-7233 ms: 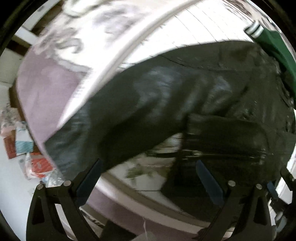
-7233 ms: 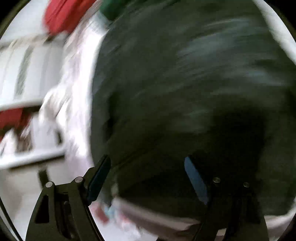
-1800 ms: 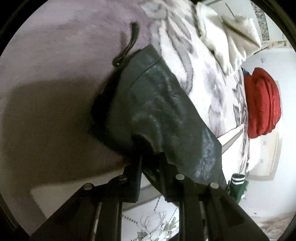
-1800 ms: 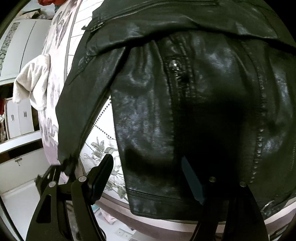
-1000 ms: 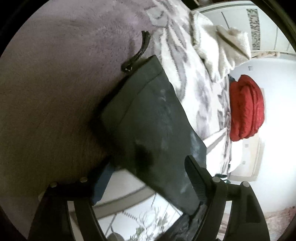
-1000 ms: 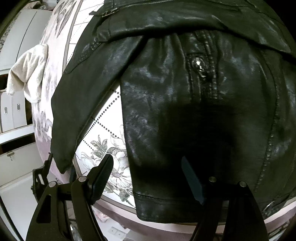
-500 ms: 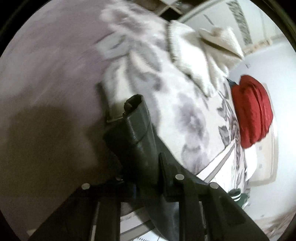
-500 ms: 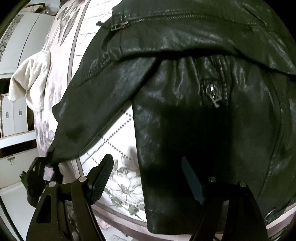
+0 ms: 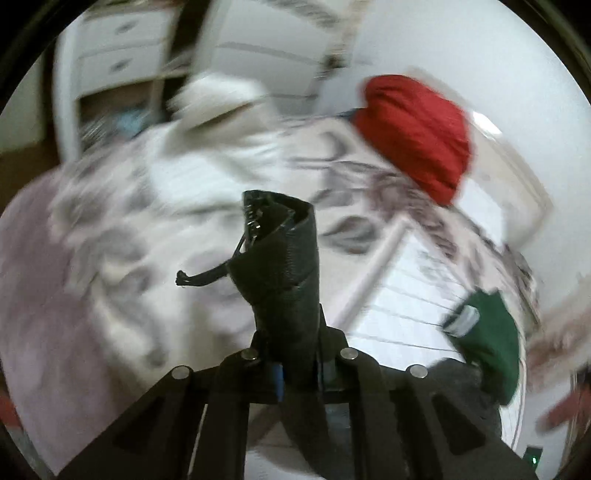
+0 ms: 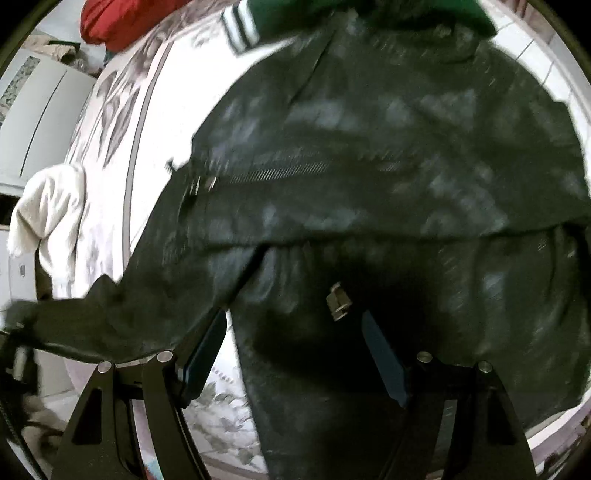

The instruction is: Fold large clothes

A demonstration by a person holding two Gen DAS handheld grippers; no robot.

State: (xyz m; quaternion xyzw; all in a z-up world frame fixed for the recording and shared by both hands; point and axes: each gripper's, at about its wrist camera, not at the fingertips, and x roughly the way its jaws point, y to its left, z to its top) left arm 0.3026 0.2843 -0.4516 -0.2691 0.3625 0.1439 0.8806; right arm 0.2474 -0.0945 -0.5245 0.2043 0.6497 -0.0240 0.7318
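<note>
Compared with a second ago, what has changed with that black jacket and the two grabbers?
The left gripper, open around the sleeve cuff a second ago, has shut on it and lifted it off the bedspread, so the sleeve now stretches out sideways from the black jacket. The right gripper stayed open over the jacket's body, gripping nothing. The red bundle, white towel and green garment lie where they were.

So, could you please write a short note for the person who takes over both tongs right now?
Left tongs: shut on the sleeve cuff of the black leather jacket, lifted above the floral bedspread.
Right tongs: open, empty, over the jacket's lower front.
Jacket lies spread on the bed; a green garment sits at its far edge.
Done: sleeve picked up.
Left: lay the sleeve across the body, probably the other sleeve too, then fold the body.
</note>
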